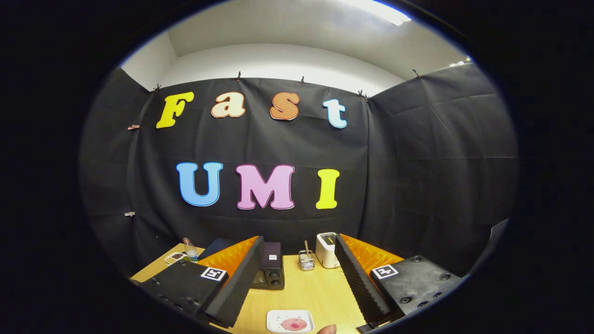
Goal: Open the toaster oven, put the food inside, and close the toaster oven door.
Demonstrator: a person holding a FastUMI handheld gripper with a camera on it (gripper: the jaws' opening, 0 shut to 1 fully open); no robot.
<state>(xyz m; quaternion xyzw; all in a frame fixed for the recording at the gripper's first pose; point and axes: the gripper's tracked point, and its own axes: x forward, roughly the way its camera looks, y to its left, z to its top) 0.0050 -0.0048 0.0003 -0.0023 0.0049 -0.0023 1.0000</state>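
Two fingers of the tongs (297, 287) stand wide apart, gripping nothing. The oven (270, 271) sits beyond the left finger, the food (294, 324) between them; opening the door seems next.

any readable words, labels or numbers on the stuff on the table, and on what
None readable.
Square black-and-white marker tags on the open gripper: patterns, not text.
Purple box on the toaster oven: small white label, too small to read.
Bottle, white toaster, plate: no legible text.
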